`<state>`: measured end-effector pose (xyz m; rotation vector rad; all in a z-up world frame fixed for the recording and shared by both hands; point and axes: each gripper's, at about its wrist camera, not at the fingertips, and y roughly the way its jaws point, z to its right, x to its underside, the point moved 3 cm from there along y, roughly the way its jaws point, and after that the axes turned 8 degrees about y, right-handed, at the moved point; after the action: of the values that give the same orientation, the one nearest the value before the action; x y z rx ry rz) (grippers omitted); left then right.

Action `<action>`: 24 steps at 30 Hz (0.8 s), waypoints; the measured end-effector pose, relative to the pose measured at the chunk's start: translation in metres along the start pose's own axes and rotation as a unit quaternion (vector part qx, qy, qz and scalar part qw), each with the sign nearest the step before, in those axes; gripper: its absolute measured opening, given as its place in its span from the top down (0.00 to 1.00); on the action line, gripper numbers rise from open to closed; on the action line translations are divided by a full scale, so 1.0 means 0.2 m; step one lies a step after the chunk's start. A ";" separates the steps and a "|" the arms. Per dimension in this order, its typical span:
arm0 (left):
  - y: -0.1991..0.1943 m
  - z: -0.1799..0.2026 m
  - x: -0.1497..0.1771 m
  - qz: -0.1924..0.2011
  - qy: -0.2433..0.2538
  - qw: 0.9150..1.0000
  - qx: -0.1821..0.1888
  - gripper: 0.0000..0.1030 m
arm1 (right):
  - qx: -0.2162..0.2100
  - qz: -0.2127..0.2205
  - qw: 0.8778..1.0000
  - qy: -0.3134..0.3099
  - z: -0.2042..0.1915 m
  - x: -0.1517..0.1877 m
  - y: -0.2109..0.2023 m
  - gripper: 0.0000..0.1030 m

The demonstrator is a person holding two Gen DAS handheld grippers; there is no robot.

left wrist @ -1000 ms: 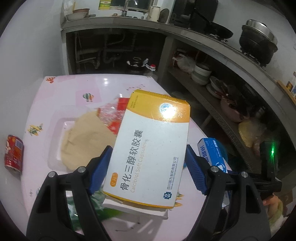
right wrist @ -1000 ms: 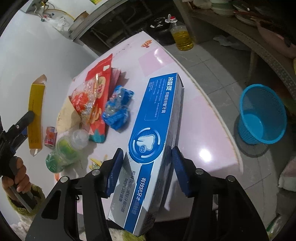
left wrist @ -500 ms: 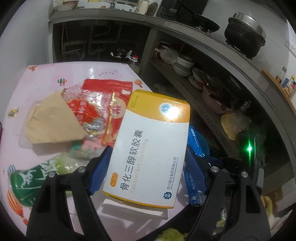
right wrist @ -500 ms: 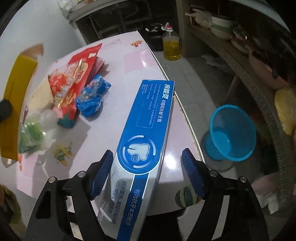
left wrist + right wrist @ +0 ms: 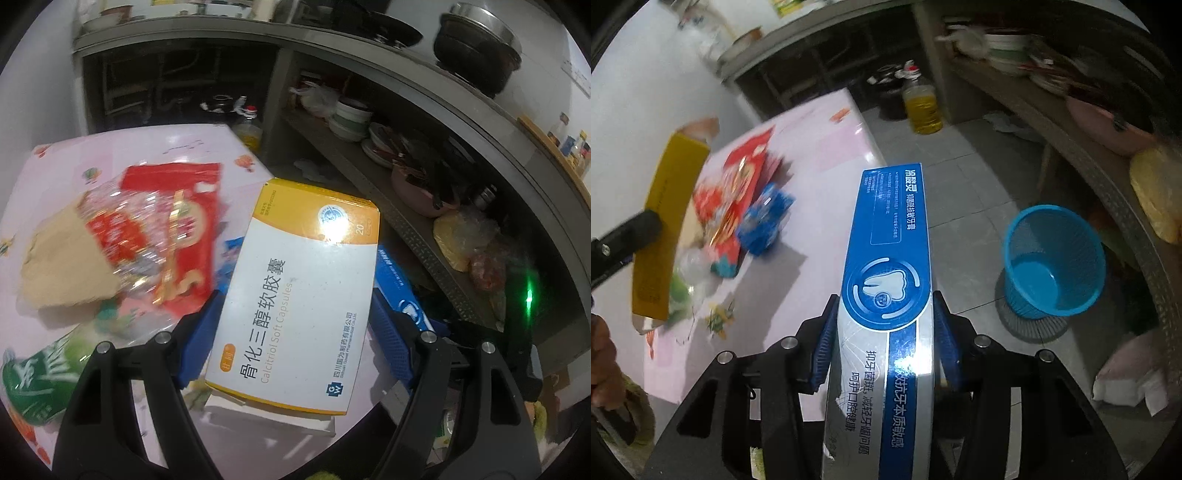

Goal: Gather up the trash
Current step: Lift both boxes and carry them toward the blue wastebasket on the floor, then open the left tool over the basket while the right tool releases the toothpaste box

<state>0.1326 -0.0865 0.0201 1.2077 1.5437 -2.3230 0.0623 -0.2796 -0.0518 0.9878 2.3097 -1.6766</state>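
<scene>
My left gripper [image 5: 295, 306] is shut on a white and yellow capsule box [image 5: 314, 258], held flat above the pink table [image 5: 147, 147]. My right gripper [image 5: 884, 306] grips a long blue toothpaste box [image 5: 894, 229] by its sides, jaws closing, pads pressing on it. That box juts out past the table edge over the tiled floor. A blue mesh basket [image 5: 1052, 258] stands on the floor to its right. On the table lie a red snack wrapper [image 5: 177, 229], a tan paper [image 5: 66, 258], a green bottle [image 5: 40, 373] and a blue wrapper [image 5: 764, 225].
A bottle of yellow oil [image 5: 923, 107] stands on the floor beyond the table's far corner. A long shelf [image 5: 1071, 122] with bowls and plates runs along the right, behind the basket. A person's hand [image 5: 602, 354] shows at the lower left.
The right jaws spread wide around the toothpaste box, then closed on it again, and it swung out over the floor toward the basket. The left gripper carried its box rightward across the table.
</scene>
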 end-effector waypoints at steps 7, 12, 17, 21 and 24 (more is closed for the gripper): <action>0.27 0.26 -0.18 -0.033 0.041 0.997 0.055 0.28 | 0.014 0.031 0.995 0.097 0.42 -0.09 -0.11 0.54; 0.58 0.44 -0.27 -0.094 0.053 0.990 0.094 0.28 | 0.003 0.026 0.981 0.195 0.77 -0.10 -0.07 0.54; 1.04 0.61 -0.31 -0.197 0.056 0.973 0.111 0.28 | -0.015 -0.005 0.963 0.270 1.05 -0.11 0.12 0.54; 1.40 0.69 -0.30 -0.264 0.060 0.959 0.089 0.28 | -0.023 -0.044 0.945 0.322 1.23 -0.12 0.38 0.54; 1.60 0.74 -0.29 -0.302 0.063 0.948 0.077 0.28 | -0.017 -0.070 0.932 0.355 1.36 -0.13 0.57 0.54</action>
<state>0.2435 -0.3801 -0.1522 1.0320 2.0443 -2.8231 0.0730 -0.5115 -0.2349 1.6782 2.8788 -1.4721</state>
